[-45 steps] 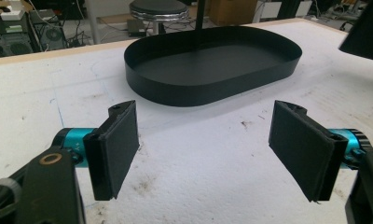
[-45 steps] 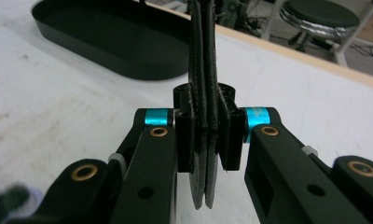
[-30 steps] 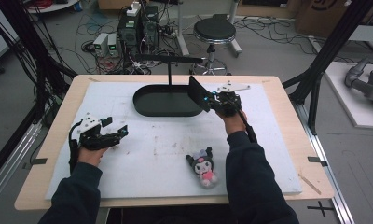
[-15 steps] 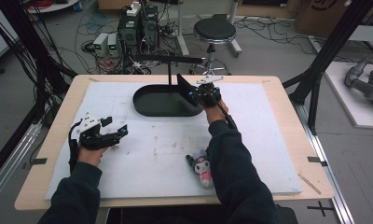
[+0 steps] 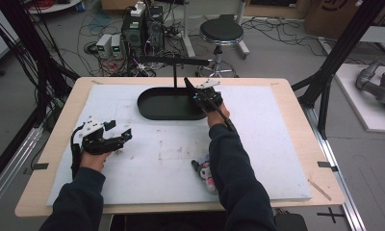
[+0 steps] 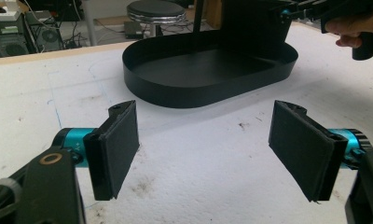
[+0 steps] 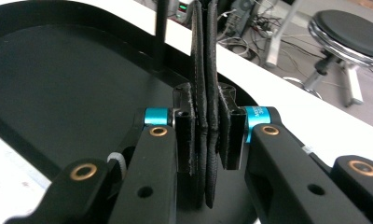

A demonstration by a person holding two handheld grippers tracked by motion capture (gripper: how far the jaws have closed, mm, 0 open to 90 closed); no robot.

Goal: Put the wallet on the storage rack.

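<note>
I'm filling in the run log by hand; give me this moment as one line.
right gripper: shut on black flat piece, over black tray | left gripper: open, nothing between jaws, above white mat | plush toy: on mat

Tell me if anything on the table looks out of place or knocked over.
The plush toy lies on its side near the table's front edge, partly under the right sleeve. Otherwise nothing stands out: the black tray sits flat with its stand upright, and the right gripper holds a flat black piece upright over it.

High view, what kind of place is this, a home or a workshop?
Probably a lab or workshop: a work table inside a black frame, computers and loose cables on the floor, a stool behind.
</note>
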